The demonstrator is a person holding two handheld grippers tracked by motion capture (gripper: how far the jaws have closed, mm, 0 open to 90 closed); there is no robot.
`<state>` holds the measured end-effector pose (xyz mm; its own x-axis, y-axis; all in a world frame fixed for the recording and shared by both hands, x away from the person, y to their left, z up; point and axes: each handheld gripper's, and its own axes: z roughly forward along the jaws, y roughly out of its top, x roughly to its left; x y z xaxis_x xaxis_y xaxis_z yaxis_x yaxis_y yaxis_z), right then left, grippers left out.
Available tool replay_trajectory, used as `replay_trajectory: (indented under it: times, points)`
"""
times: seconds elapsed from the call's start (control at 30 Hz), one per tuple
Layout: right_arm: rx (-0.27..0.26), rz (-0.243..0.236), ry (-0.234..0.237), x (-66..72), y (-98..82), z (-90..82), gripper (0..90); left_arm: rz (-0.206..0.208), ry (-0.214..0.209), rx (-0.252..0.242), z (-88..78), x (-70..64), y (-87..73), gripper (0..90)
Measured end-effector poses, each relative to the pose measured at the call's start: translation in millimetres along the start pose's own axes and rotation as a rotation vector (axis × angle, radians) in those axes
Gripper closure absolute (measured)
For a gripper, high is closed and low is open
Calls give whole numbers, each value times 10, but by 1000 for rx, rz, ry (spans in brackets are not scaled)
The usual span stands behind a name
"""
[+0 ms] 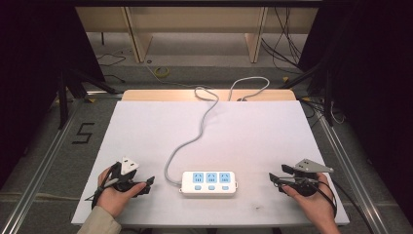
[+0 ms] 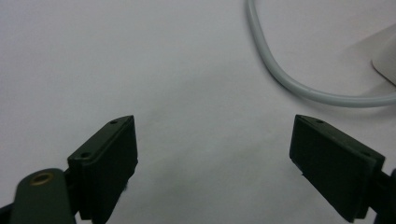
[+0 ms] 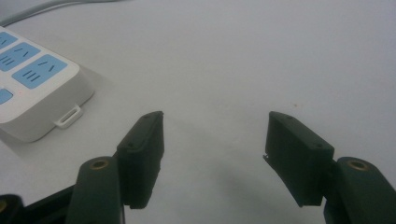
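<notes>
2 grippers, left (image 1: 146, 184) and right (image 1: 275, 179), jaws wide apart, holding nothing. Strip (image 1: 209, 183) lies between them on table (image 1: 146, 126). I judge risk: cable (image 1: 202, 124) snags left jaw, dragging strip.

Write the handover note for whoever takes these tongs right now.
Left tongs: open, holding nothing, resting on the mat left of the power strip.
Right tongs: open, holding nothing, right of the strip.
Power strip: flat at the mat's near middle, three blue sockets up, nothing plugged in. Its cable runs off the far edge.
Done: nothing visible, strip untouched.
Left: probably all handling of the strip.
</notes>
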<state>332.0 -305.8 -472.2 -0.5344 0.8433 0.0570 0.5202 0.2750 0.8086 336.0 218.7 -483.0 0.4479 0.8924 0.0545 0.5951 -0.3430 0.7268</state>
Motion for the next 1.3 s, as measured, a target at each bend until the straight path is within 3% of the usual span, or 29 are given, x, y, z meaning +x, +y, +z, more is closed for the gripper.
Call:
replay_trajectory:
  times: [0.53,0.7,1.03,1.3]
  points:
    - [-11,-1,-5,8,33,-29,482,-3,13,-3,2,19,-1,151]
    - [-1,-7,-11,11,48,-49,579,-3,17,-3,2,17,0,152]
    - [10,-27,-22,31,94,-103,880,0,18,-1,1,18,1,154]
    - [27,-45,-22,53,128,-110,900,0,20,-3,4,15,3,155]
